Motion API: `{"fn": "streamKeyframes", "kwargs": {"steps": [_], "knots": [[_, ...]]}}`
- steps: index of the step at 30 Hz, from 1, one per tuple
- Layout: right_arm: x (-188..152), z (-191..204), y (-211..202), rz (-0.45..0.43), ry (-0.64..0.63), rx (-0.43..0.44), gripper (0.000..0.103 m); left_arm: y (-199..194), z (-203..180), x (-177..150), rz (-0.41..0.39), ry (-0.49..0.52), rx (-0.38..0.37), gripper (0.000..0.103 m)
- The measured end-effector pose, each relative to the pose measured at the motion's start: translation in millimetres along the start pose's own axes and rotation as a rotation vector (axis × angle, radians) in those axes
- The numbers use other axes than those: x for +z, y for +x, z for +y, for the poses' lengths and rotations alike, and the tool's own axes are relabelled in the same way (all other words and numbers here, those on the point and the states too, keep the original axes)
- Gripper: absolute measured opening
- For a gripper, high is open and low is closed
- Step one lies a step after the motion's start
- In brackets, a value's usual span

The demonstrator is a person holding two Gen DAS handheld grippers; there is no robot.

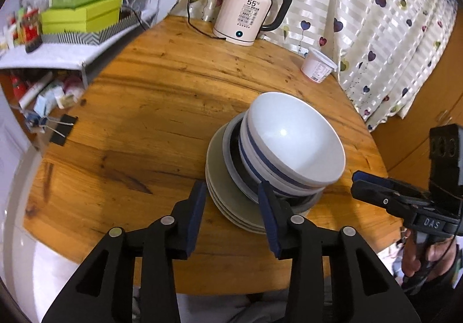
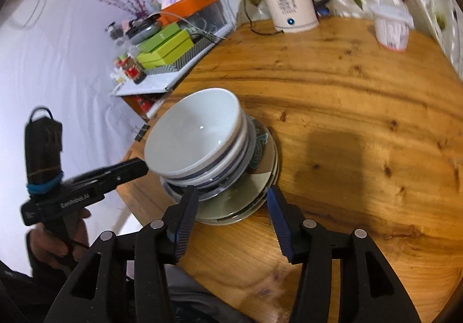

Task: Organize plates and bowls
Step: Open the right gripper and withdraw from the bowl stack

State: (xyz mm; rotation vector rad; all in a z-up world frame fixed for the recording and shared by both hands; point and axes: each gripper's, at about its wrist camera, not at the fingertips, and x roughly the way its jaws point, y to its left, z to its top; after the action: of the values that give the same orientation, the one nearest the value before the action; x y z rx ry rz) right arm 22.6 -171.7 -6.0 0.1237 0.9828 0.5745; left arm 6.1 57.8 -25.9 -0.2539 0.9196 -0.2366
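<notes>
A stack of white bowls with blue bands sits on a stack of pale plates on the round wooden table. My left gripper is open, its fingers on either side of the plates' near edge, holding nothing. My right gripper is open and empty, its fingers straddling the plates' near rim. Each gripper also shows in the other's view: the right one at the stack's right, the left one at its left.
A white electric kettle with its cord stands at the table's far side. A white plastic cup sits near the curtain. A cluttered shelf with green boxes stands to the left. A binder clip lies at the table's left edge.
</notes>
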Motion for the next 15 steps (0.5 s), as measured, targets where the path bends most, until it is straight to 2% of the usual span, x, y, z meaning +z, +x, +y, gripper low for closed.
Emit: {"fn": "streamKeyframes", "kwargs": {"steps": [6, 15], "knots": [[-5, 14, -1, -0.007, -0.042, -0.030, 0.055, -4, -10, -6, -0.014, 0.028, 0.047, 0.048], [-9, 26, -1, -0.013, -0.085, -0.074, 0.059, -2, -18, -10, -0.019, 0.059, 0.101, 0.049]]}}
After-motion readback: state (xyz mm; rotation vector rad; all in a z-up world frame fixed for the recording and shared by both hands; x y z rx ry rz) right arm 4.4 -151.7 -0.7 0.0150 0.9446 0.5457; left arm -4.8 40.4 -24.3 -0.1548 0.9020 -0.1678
